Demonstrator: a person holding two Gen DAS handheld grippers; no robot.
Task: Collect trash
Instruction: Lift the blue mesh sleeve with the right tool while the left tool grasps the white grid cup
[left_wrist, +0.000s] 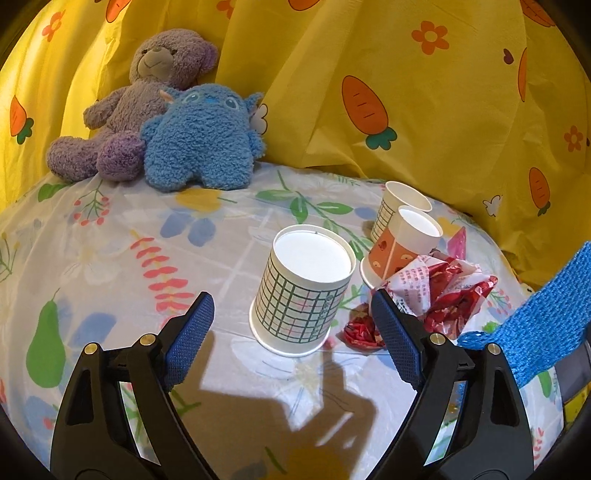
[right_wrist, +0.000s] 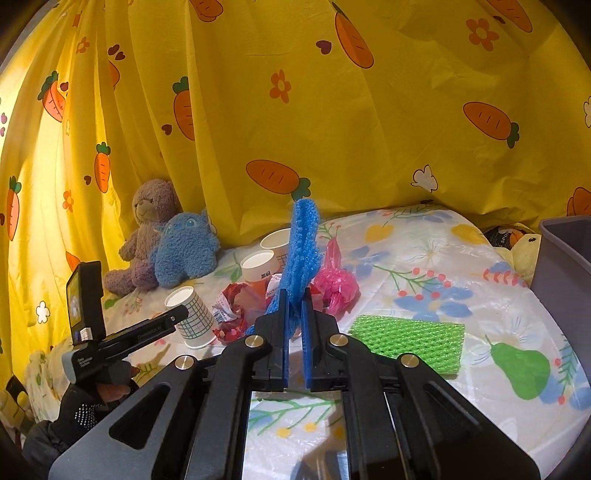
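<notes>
A yellow curtain (right_wrist: 332, 110) is showing orange carrots and flowers. The tabletop (left_wrist: 110, 258) is wearing a pale cloth printed with blue flowers, red sprigs and green pears. The nearest paper cup (left_wrist: 304, 291) is displaying a green grid on white; another cup (left_wrist: 400, 247) is showing orange. A crumpled wrapper (left_wrist: 443, 291) is gleaming red and white. A blue foam net (right_wrist: 301, 251) is standing beside a pink bag (right_wrist: 338, 280) and a bright green net (right_wrist: 410, 341). A purple bear (left_wrist: 144, 103) and a blue plush (left_wrist: 203, 136) are sitting behind.
</notes>
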